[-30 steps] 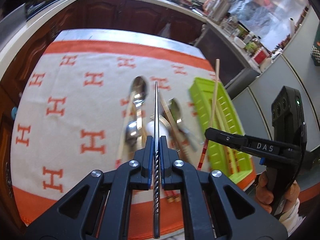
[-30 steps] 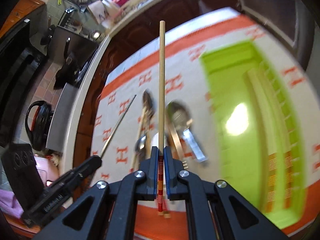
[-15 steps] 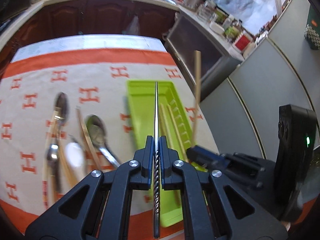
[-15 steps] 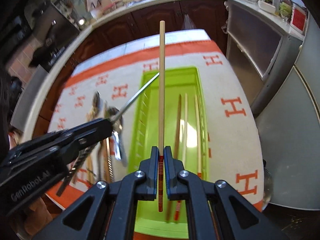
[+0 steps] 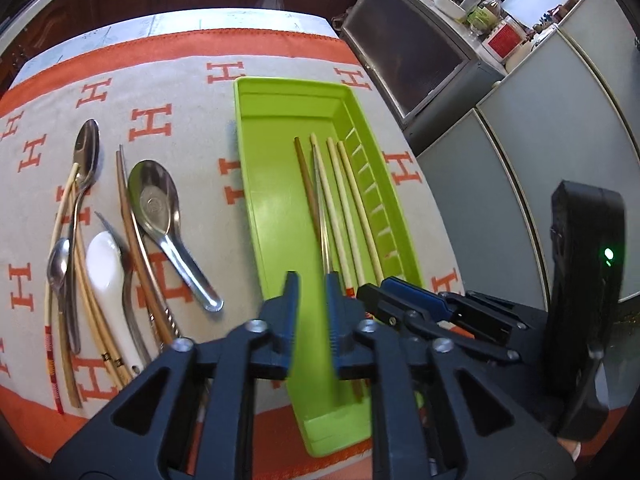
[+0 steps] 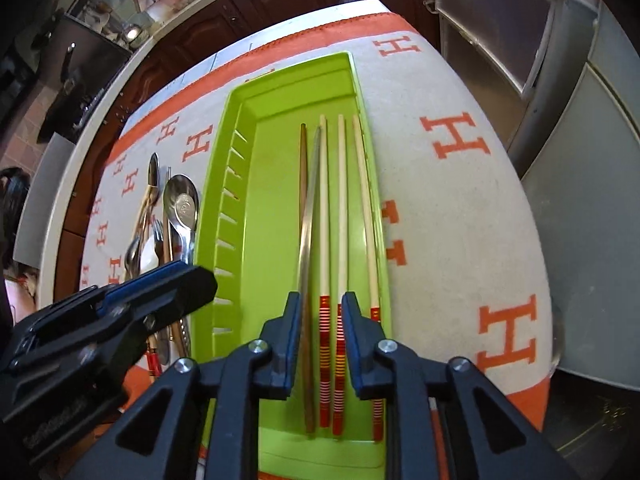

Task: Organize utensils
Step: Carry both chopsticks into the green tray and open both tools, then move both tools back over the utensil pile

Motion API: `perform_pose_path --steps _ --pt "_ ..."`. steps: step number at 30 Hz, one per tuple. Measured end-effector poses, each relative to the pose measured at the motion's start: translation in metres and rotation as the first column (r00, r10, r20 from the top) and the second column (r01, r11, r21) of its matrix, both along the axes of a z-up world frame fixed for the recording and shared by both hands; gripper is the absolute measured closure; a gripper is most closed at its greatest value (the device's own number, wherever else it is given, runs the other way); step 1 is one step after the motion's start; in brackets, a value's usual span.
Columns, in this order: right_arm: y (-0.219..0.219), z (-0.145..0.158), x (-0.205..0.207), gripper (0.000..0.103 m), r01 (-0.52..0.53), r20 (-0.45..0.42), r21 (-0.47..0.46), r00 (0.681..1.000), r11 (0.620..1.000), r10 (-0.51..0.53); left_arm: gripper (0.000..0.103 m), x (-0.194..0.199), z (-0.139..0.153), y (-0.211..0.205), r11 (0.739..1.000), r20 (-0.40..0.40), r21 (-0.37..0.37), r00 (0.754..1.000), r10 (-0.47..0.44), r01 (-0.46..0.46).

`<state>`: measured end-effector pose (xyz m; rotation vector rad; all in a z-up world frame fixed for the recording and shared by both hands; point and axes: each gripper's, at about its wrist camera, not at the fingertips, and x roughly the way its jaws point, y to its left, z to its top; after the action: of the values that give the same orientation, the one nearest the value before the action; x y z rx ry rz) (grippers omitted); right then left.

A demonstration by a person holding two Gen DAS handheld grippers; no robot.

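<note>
Orange-H cloth, spoons — clearest by left wrist

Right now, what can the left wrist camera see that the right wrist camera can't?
Only the left wrist view shows the white spoon whole, the thin red-banded chopstick at the pile's far left, and bottles on the counter. Only the right wrist view shows the red and yellow bands on the ends of the chopsticks in the tray. Both show the green tray with five chopsticks lying in it, the big metal spoon, and both grippers open.
</note>
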<state>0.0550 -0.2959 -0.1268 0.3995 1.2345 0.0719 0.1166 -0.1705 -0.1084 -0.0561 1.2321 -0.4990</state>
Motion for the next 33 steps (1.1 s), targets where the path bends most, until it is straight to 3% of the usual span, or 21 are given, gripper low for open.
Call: perform_pose_path --steps 3,5,18,27,33 --pt "-0.003 0.001 -0.004 0.083 0.016 0.009 0.02 1.0 1.0 -0.016 0.063 -0.007 0.011 0.007 1.0 0.04 0.004 0.999 0.0 0.0" --pt "-0.003 0.002 -0.005 0.083 0.023 0.016 0.029 1.0 0.999 -0.024 0.06 -0.011 0.018 0.012 1.0 0.068 0.006 0.998 -0.003 0.002" --pt "0.013 0.008 -0.008 0.083 0.005 0.041 0.03 0.999 1.0 -0.007 0.06 -0.017 0.034 0.053 0.992 0.139 0.103 0.988 0.061 -0.076" --pt "0.032 0.013 -0.007 0.083 -0.021 0.044 0.021 0.999 1.0 0.02 0.06 -0.019 0.049 0.084 0.974 0.251 0.178 0.964 0.091 -0.138" --pt "0.049 0.021 -0.004 0.083 -0.052 0.057 0.005 0.997 0.999 0.052 0.06 -0.022 0.052 0.103 0.968 0.274 0.194 0.956 0.105 -0.162"
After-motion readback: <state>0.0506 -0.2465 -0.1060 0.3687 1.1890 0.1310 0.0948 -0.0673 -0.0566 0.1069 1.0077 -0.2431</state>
